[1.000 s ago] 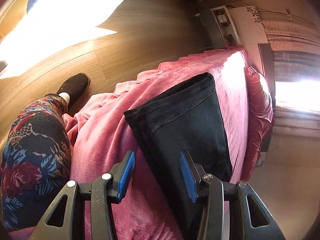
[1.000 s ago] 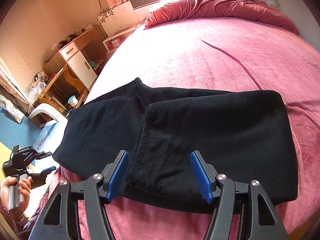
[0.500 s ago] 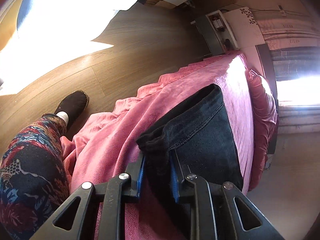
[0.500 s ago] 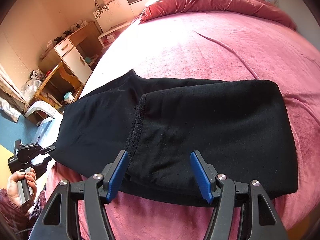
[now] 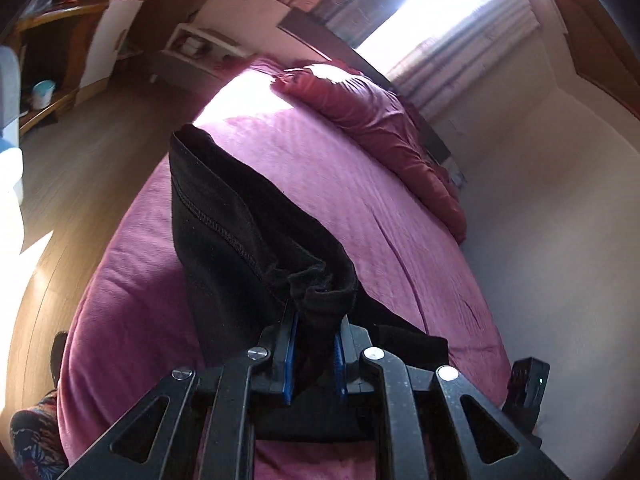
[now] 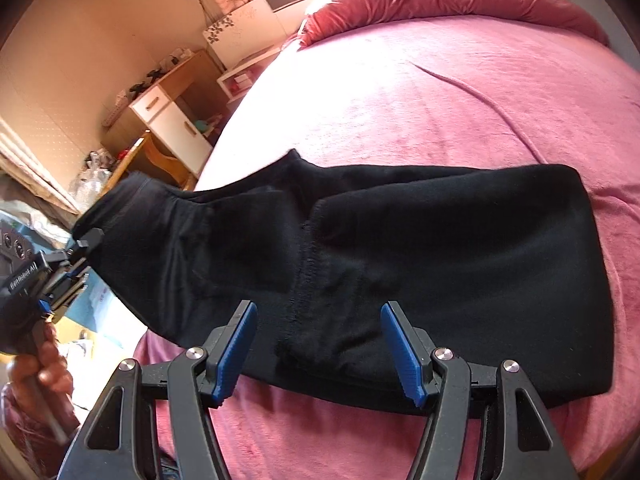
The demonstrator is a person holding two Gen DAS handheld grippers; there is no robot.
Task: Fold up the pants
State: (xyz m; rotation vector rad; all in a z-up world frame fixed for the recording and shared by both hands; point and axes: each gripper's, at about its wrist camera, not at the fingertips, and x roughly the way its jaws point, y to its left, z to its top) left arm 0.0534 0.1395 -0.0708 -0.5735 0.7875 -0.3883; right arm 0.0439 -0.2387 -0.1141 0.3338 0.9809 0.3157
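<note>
Black pants (image 6: 440,248) lie folded across the pink bed (image 6: 400,100). My left gripper (image 5: 314,344) has a bunched end of the pants (image 5: 248,232) between its blue pads; its jaws are still closing on the cloth. That end is raised off the bed's left edge. In the right wrist view the left gripper (image 6: 76,256) shows at far left, a hand around its handle. My right gripper (image 6: 318,312) stands open low over the near edge of the pants, straddling the stitched hem, its pads apart from the cloth.
A crumpled pink duvet (image 5: 372,108) lies at the head of the bed by the bright window (image 5: 432,32). A wooden desk and white cabinet (image 6: 168,116) stand left of the bed on wood floor (image 5: 80,168). A floral trouser leg (image 5: 32,440) is at bottom left.
The left gripper closed on the end of the pants, then lifted it and rolled, so its view swung from the floor to the bed's head. The right gripper stayed in place, still open.
</note>
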